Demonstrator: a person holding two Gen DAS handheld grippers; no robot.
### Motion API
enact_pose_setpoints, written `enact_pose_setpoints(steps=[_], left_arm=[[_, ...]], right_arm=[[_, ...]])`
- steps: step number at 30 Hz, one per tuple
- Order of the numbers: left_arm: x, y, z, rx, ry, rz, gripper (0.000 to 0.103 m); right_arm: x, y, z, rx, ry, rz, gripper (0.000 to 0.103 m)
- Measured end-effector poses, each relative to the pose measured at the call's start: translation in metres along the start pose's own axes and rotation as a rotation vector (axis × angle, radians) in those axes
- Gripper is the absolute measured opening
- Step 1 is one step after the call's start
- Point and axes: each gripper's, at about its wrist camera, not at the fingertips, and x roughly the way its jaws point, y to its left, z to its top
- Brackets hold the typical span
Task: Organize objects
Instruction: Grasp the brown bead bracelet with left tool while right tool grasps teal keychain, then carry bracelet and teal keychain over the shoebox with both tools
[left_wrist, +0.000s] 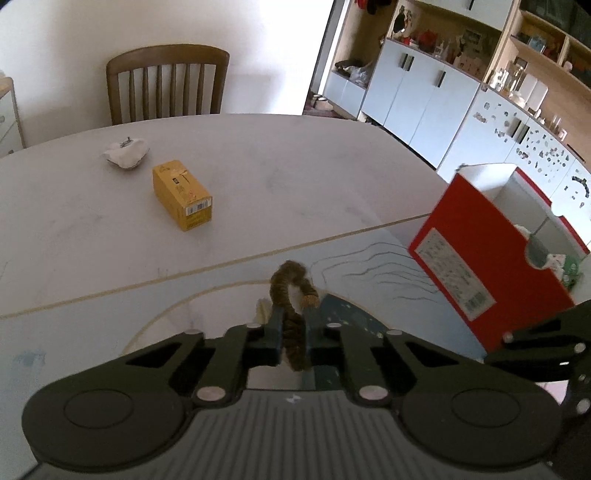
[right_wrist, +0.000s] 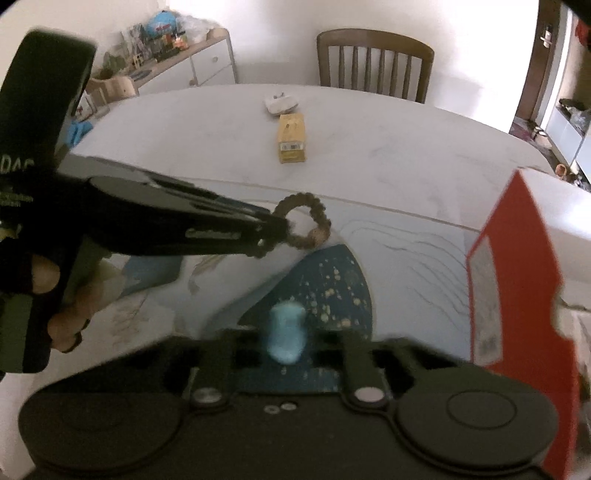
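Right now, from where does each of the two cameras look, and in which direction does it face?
Left wrist: sits on the left gripper, looks down across the table toward the wooden chair; its jaws are shut on a brown braided ring; the right gripper's edge shows.
Right wrist: sits on the right gripper, same heading; its jaws are shut on a blurred light-blue object; the left gripper and a hand show.
Shared: ring, yellow box, white crumpled item, red box, chair.

table (left_wrist: 295, 155) | on it: yellow box (left_wrist: 183, 194), white bundle (left_wrist: 126, 152), red box (left_wrist: 491, 266)
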Motion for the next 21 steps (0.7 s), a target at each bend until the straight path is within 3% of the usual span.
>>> enact_pose_setpoints(steps=[6,9,11,14,21], left_arm=[[-0.022,-0.008,-0.011,-0.015,-0.017,-0.003,0.01],[-0.029,-0.009,-0.019,-0.026,-0.014,0.01,0.01],[-0.034,-0.008,-0.025,-0.038,-0.011,0.016,0.01],[-0.04,-0.004,-0.034,-0.06,-0.006,0.034,0.01],[-0.055,0.003,-0.046,-0.087,-0.009,0.06,0.01]], right_arm=[[-0.027,-0.004,-0.016,0.015,-0.025,-0.007,0.0],[-0.028,-0.003,-0.024,0.006,-0.019,-0.011,0.022],[-0.028,-0.002,-0.027,-0.004,-0.019,-0.006,0.022],[-0.021,0.002,-0.03,-0.023,-0.008,0.007,0.037],[0.003,0.012,-0.034,-0.028,0.025,0.008,0.04]])
